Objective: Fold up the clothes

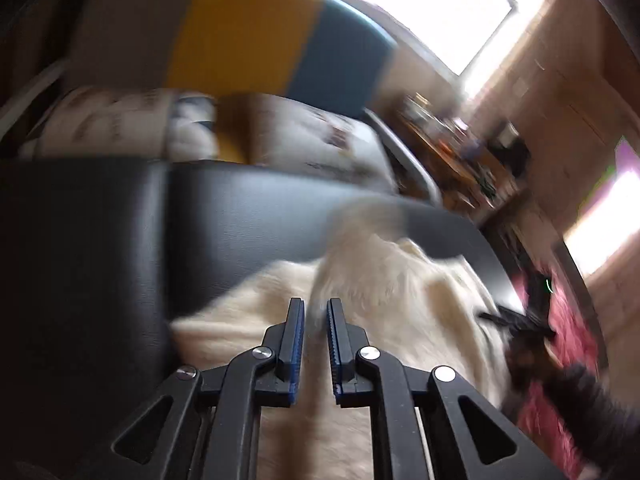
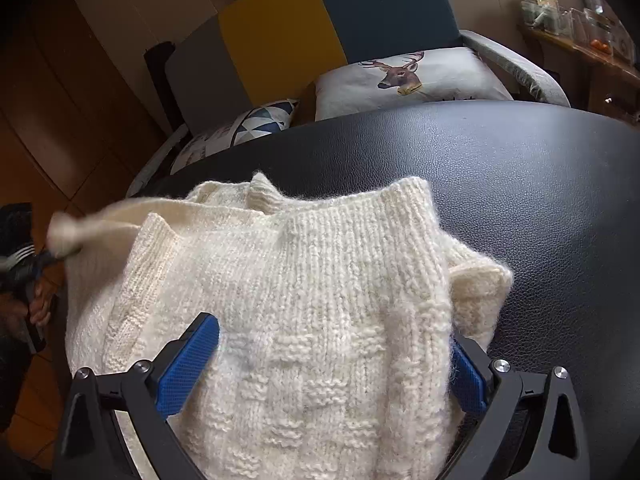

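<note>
Blue ribbed pads line my left gripper (image 1: 316, 312), whose jaws stand nearly closed with only a thin gap; the blur keeps me from seeing whether any yarn is caught there, though the right view shows a streaked tail of wool at that gripper's tip. My right gripper (image 2: 334, 346) has its jaws spread as wide as they go, straddling the cream chunky-knit wool sweater (image 2: 304, 304) without pinching it. That sweater lies bunched on the black leather-grain table (image 2: 520, 184), its ribbed hem or collar turned up toward the far edge and 1 flap sticking out on the right. Beyond the table stand a grey, yellow and teal panelled chair (image 2: 320, 28) and a white cushion printed with a deer's head (image 2: 400, 76).

I judge the folding under way but not finished: the knit is doubled over in places, yet its outline is lumpy and uneven. Squaring the edges and laying the loose parts flat remains.
</note>
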`<state>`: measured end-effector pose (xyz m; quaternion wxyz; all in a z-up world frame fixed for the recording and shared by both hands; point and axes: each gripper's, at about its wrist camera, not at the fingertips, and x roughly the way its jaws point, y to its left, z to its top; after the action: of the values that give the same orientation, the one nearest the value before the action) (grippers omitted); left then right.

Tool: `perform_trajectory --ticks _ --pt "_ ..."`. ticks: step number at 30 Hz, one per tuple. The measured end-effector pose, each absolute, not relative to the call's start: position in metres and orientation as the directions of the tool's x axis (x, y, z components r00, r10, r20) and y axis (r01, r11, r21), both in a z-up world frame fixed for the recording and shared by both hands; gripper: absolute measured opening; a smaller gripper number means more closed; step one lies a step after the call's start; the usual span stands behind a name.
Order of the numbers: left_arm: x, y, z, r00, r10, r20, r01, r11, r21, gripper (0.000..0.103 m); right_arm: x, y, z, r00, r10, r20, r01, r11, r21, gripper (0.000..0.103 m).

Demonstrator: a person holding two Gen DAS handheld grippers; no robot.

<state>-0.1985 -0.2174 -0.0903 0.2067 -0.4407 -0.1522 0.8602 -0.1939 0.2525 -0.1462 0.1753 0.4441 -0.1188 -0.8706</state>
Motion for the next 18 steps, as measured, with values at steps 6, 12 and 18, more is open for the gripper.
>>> perform_trajectory --ticks 6,12,18 --pt "-0.195 -0.186 -0.11 -0.425 0.463 -0.778 -0.32 -0.881 -0.349 0.024 -0.193 0.247 -0.146 -0.546 -0.378 -0.747 0.208 -0.925 0.316 0.103" --pt "-0.192 -0.19 -0.109 -0.451 0.448 -0.772 -0.301 -0.891 -0.341 0.025 -0.191 0.24 -0.143 -0.505 -0.331 -0.797 0.223 -0.942 0.251 0.103" --pt "-0.195 -0.161 -0.104 -0.45 0.416 -0.79 -0.341 -0.898 -0.278 0.006 -0.195 0.239 -0.14 -0.502 -0.283 -0.817 0.201 -0.957 0.208 0.085"
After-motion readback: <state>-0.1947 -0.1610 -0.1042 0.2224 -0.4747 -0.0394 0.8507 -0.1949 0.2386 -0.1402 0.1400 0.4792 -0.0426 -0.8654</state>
